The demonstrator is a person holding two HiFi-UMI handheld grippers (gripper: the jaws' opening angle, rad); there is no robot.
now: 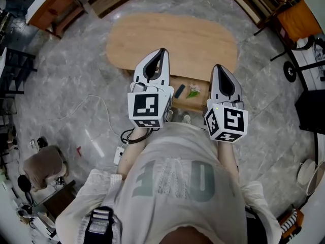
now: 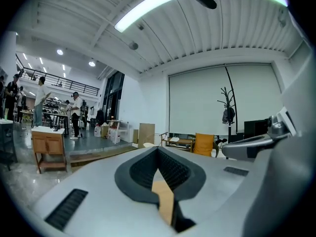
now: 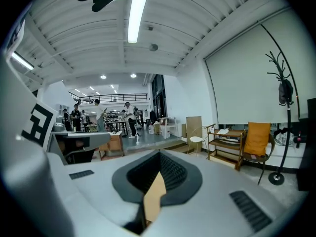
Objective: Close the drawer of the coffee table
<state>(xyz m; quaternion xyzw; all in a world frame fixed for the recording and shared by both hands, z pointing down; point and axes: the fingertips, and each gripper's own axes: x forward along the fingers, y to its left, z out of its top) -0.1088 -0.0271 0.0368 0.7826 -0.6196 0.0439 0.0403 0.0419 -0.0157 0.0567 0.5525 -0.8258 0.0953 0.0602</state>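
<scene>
Left tongs (image 1: 162, 54) and right tongs (image 1: 218, 69) were shut and empty; an off-centre push risked jamming the open drawer (image 1: 199, 102).

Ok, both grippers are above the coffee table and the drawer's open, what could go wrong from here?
1. Neither gripper view shows the drawer, and the left gripper and right gripper, both shut, are held over the tabletop: coming down blind could knock its edge.
2. The dark object and green-and-white item lie loose in the drawer; a hard shove may throw them about.
3. A cable lies close by the person: trip hazard.
</scene>
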